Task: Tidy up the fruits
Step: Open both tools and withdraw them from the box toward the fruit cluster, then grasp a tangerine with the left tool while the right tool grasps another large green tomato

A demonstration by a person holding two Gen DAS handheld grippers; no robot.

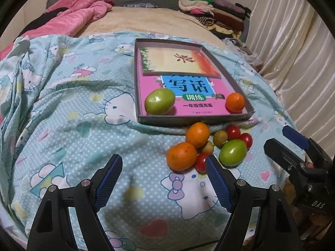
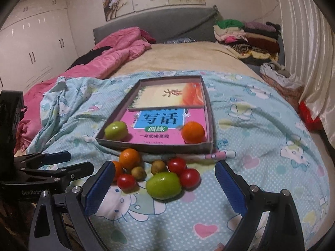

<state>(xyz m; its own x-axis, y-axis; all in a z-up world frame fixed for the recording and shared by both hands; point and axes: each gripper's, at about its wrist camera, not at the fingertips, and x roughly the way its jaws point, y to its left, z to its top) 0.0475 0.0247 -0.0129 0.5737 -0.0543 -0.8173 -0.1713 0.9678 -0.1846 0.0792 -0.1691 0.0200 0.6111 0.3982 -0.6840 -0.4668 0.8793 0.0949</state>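
Note:
A shallow cardboard box (image 1: 194, 118) (image 2: 155, 146) lies on the cartoon-print sheet and holds a green fruit (image 1: 160, 101) (image 2: 115, 130) and an orange (image 1: 235, 102) (image 2: 192, 132). In front of it sits a heap of fruit: two oranges (image 1: 181, 156) (image 2: 129, 159), a green fruit (image 1: 232, 152) (image 2: 163, 185), red tomatoes (image 2: 189, 177) and small brownish fruits (image 2: 138, 172). My left gripper (image 1: 164, 159) is open over bare sheet, its right finger beside the heap. My right gripper (image 2: 165, 167) is open just short of the heap, nothing pressed between its pads.
Books line the box floor (image 1: 180, 62). A pink quilt (image 2: 117, 50) lies at the back left, folded clothes (image 2: 247, 39) at the back right, a curtain (image 2: 309, 52) along the right. The right gripper's body (image 1: 297, 159) shows at the left view's right edge.

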